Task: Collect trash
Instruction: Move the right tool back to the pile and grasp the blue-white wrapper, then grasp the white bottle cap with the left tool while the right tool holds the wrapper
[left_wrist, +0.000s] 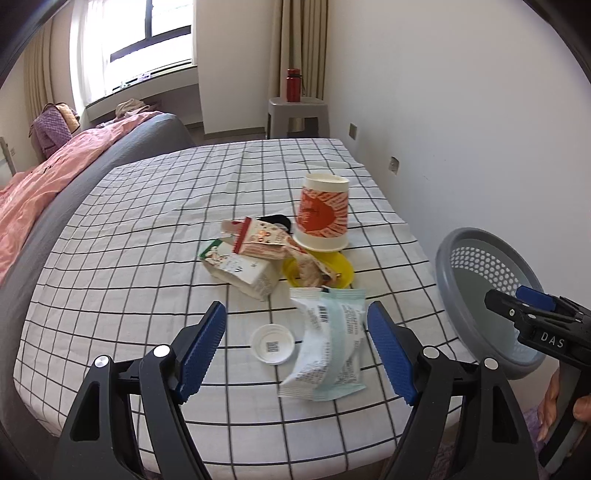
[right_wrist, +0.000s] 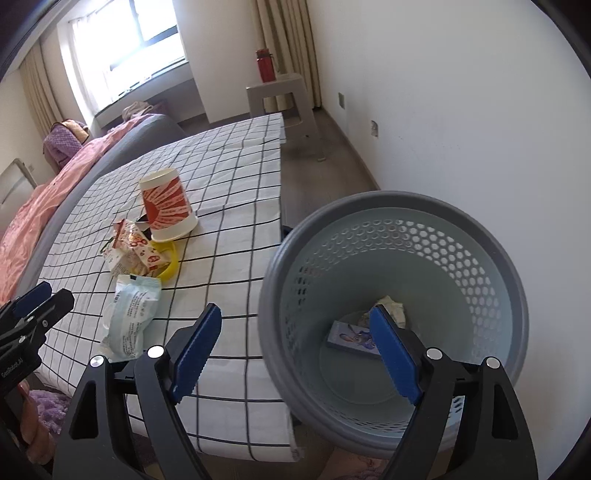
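Note:
Trash lies on the checkered tablecloth (left_wrist: 147, 229): a pale blue-and-white snack bag (left_wrist: 328, 343), a white lid (left_wrist: 273, 343), a green-and-white carton (left_wrist: 240, 269), a red-patterned wrapper (left_wrist: 262, 240), a yellow plate (left_wrist: 340, 269) and an upturned orange-and-white paper cup (left_wrist: 323, 212). My left gripper (left_wrist: 295, 350) is open, just above the bag and lid. My right gripper (right_wrist: 295, 360) is open over the near rim of the grey perforated bin (right_wrist: 391, 221), one finger inside it. The bin holds a small picture box (right_wrist: 351, 338) and crumpled paper (right_wrist: 391, 304). The bag (right_wrist: 129, 317) and cup (right_wrist: 168, 208) show in the right wrist view.
The bin (left_wrist: 476, 284) stands off the table's right edge by a white wall. A bed with a pink cover (left_wrist: 40, 184) lies to the left. A grey stool (left_wrist: 297, 114) with a red bottle (left_wrist: 293, 85) stands behind the table.

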